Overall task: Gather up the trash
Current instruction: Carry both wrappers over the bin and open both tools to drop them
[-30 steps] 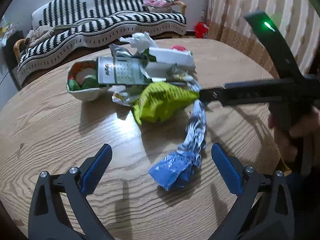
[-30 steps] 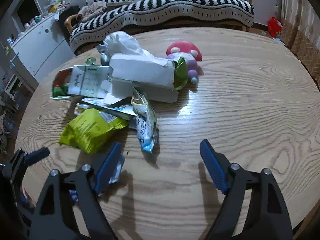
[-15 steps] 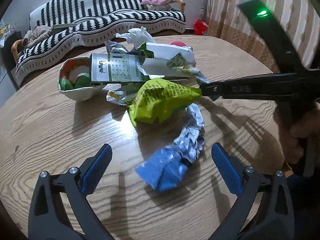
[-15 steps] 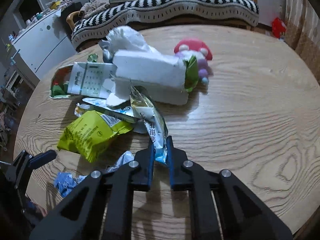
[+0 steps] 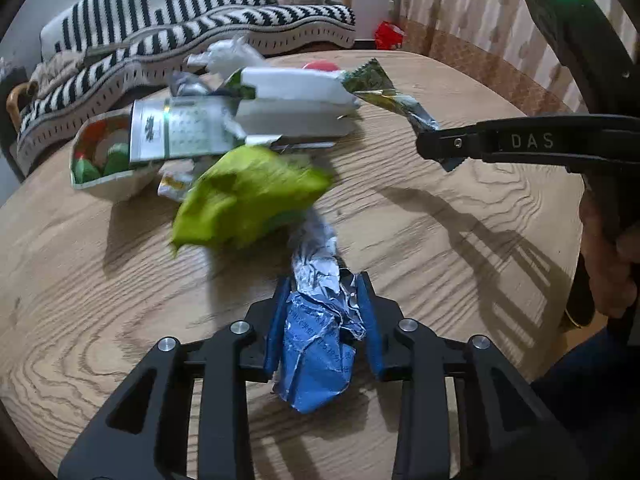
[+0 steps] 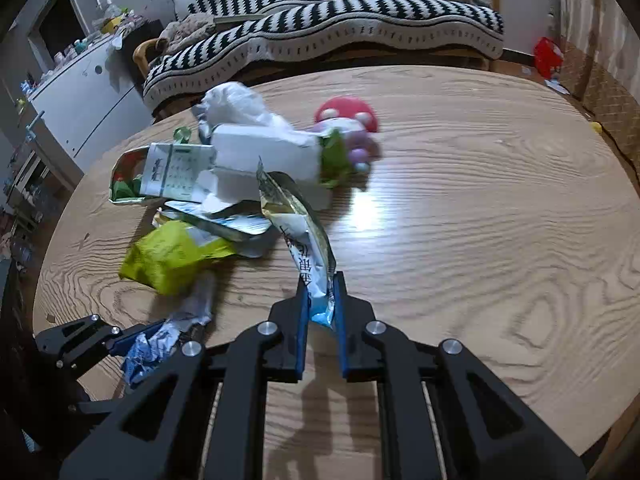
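Left tool (image 5: 322, 312) jaws just closed onto crumpled blue-and-silver foil wrapper (image 5: 320, 344) on round wooden bench (image 5: 440, 248); right tool (image 6: 320, 312) clamps long white-and-gold snack packet (image 6: 304, 248), lifting beside yellow-green bag (image 6: 172, 254).

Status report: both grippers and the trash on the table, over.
Left gripper just closed on blue foil wrapper. Right gripper shut on long snack wrapper. Green bag, cartons remain on table. Nothing blocking.

— What can't you make out?
— The green bag (image 5: 248, 196) is smeared by blur; its print is unreadable; my blue wrapper (image 5: 316, 344) hides the surface beneath.
— And the toy?
— The mushroom toy (image 6: 348, 114) is half hidden behind the white box (image 6: 264, 152).
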The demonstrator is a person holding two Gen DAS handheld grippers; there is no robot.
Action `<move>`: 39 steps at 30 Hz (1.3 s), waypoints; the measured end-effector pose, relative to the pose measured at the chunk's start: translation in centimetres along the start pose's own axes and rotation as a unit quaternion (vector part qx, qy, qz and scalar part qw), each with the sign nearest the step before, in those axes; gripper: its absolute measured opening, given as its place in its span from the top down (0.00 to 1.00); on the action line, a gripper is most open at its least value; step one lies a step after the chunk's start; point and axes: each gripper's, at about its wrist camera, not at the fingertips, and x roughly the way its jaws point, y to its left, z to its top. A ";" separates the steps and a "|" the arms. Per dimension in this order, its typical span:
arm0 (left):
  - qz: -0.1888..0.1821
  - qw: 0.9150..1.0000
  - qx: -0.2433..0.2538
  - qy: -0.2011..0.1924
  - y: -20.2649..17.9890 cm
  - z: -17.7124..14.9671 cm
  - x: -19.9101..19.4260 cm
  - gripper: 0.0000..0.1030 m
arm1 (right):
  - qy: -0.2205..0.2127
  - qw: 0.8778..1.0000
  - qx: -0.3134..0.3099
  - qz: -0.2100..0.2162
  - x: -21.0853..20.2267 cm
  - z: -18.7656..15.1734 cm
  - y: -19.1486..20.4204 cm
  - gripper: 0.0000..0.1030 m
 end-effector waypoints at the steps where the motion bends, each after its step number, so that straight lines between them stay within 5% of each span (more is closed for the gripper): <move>1: 0.002 1.000 0.007 -0.004 -0.7 0.3 -0.3 0.69 | -0.002 1.000 0.001 -0.001 -0.4 -0.3 -0.5 0.88; 10: -0.030 0.998 0.037 -0.046 -7.1 3.5 -2.1 0.70 | -0.043 0.997 0.057 -0.039 -6.7 -3.4 -9.5 0.88; 20: -0.098 0.986 0.117 -0.064 -22.0 7.0 -0.2 0.70 | -0.080 0.973 0.184 -0.118 -15.7 -12.2 -25.2 0.88; 31: -0.210 0.956 0.206 0.001 -41.5 5.7 6.8 0.70 | -0.063 0.917 0.327 -0.219 -22.8 -26.2 -39.3 0.88; 39: -0.234 0.941 0.238 0.051 -48.4 3.9 12.5 0.70 | 0.001 0.899 0.377 -0.224 -22.4 -32.2 -44.0 0.88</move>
